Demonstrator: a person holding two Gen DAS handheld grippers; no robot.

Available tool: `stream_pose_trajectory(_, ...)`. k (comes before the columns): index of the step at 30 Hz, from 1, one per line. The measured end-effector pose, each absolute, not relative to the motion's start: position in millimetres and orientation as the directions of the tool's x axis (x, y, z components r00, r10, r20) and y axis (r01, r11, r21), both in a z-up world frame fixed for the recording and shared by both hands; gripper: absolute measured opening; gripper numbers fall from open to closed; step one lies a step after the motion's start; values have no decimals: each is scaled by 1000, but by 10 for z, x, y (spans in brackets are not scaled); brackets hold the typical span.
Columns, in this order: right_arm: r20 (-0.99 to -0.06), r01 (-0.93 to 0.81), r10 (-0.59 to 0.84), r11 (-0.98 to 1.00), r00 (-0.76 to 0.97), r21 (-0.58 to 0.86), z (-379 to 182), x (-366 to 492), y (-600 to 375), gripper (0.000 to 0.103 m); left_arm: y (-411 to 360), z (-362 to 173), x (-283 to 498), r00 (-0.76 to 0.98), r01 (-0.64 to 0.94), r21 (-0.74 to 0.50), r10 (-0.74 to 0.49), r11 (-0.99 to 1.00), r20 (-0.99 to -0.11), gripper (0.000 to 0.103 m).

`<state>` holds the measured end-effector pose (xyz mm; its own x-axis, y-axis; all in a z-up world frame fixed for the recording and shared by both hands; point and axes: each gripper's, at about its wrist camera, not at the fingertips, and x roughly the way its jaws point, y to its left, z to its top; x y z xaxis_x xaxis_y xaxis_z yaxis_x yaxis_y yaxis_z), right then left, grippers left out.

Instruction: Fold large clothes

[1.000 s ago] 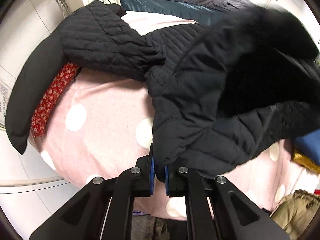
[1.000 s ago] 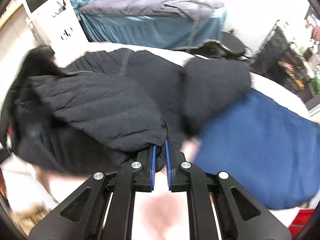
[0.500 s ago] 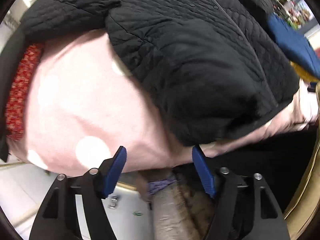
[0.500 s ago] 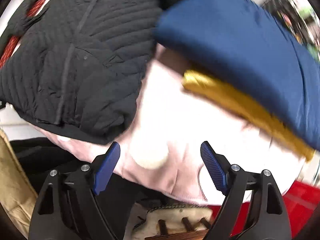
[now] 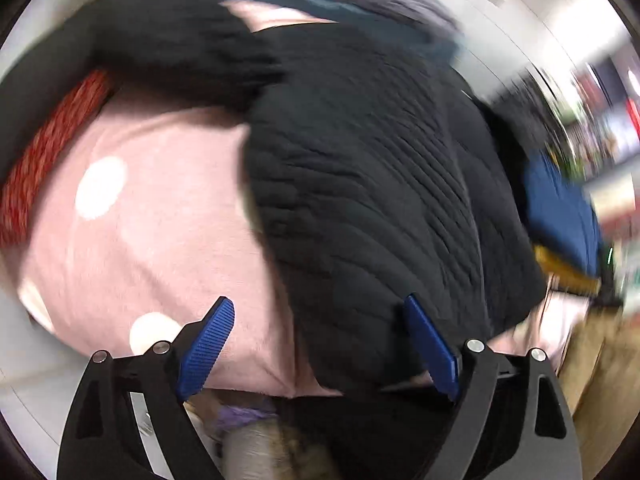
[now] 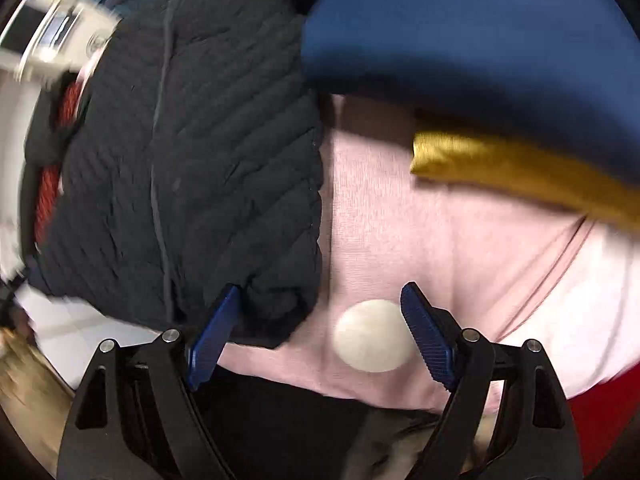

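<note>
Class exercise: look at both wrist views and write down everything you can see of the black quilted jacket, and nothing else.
The black quilted jacket looks like soft, puffy padded fabric stitched in narrow ribs, with a seam line running down it in the right wrist view. It lies spread and rumpled on the pink white-dotted blanket, its lower edge near the blanket's front edge. Neither claw grips it: the left claw, jaws opening, and the right claw, jaws wide, each have the hem between or beside their pads. Both views are blurred.
</note>
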<state>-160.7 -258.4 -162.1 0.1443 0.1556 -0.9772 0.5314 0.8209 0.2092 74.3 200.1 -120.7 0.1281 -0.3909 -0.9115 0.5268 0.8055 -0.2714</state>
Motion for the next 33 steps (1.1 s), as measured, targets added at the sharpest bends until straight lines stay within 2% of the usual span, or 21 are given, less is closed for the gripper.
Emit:
stream_pose_trajectory(3, -993, 410, 66, 907, 97, 101, -1593, -1753, -2314, 82, 2161, -1325, 644, 107, 536, -252, -361, 806, -926, 85)
stream_pose_trajectory(5, -999, 296, -20, 955, 26, -11, -1718, -1847, -2125, 82, 2255, -1542, 588, 62, 531, -207, -282, 821, -957, 85)
stream_pose_trajectory(8, -997, 212, -73, 975, -6, -73, -1915, -1820, -1887, 82, 2077, -1677, 464, 44, 565, -187, -256, 803, -966, 84)
stream_pose_trajectory(10, -995, 220, -74, 974, 64, -58, -1936, -1707, -1803, 81, 1853, -1694, 441, 88, 599, -127, -223, 791, -971, 84)
stream_pose_trajectory(11, -986, 244, -128, 965, 106, -99, -1927, -1632, -1778, 79, 1749, -1727, 450, 119, 603, -73, -180, 795, -976, 83)
stream_pose_trajectory(13, -979, 311, -180, 940, 92, -143, -1952, -1531, -1826, 59, 1673, -1847, 509, 119, 601, -11, -103, 799, -988, 77)
stream_pose_trajectory(16, -986, 377, -166, 914, 20, -146, -2011, -1618, -1996, 58, 1824, -1980, 536, 73, 581, -13, -68, 814, -995, 77)
stream_pose_trajectory(18, -990, 421, -139, 897, -21, -135, -2052, -1867, -2140, 63, 2000, -2023, 544, 54, 546, -28, -68, 837, -996, 78)
stream_pose_trajectory(19, -986, 448, -155, 879, -65, -167, -2065, -1996, -2208, 63, 2057, -2026, 558, 50, 534, -28, -65, 845, -997, 78)
stream_pose_trajectory(20, -955, 470, -238, 832, -177, -294, -2088, -2212, -2325, 63, 2116, -2040, 564, 42, 516, -35, -66, 856, -997, 78)
stream_pose_trajectory(22, -936, 534, -232, 773, -265, -343, -2060, -2546, -2537, 51, 2210, -2027, 580, 50, 494, -32, -65, 869, -997, 78)
stream_pose_trajectory(24, -965, 588, -177, 766, -194, -259, -1870, -2674, -2634, 51, 2247, -1984, 593, 45, 492, -59, -93, 869, -995, 78)
stream_pose_trajectory(25, -972, 576, -173, 784, -159, -233, -1818, -2603, -2614, 54, 2257, -1938, 615, 47, 498, -71, -108, 864, -993, 78)
stream_pose_trajectory(26, -980, 554, -160, 809, -116, -197, -1752, -2520, -2579, 58, 2283, -1869, 645, 50, 509, -98, -143, 855, -988, 78)
stream_pose_trajectory(27, -992, 540, -119, 832, -51, -128, -1687, -2396, -2540, 69, 2301, -1815, 655, 54, 510, -119, -170, 852, -984, 78)
stream_pose_trajectory(28, -997, 545, -79, 836, 2, -65, -1656, -2302, -2533, 74, 2334, -1741, 689, 52, 507, -157, -212, 848, -976, 78)
stream_pose_trajectory(31, -988, 587, 58, 798, 145, 133, -1667, -2025, -2574, 75, 2476, -1473, 831, 85, 483, -250, -329, 839, -941, 78)
stream_pose_trajectory(33, -964, 618, 146, 744, 222, 255, -1773, -1915, -2671, 77, 2564, -1388, 984, 154, 422, -272, -365, 865, -918, 85)
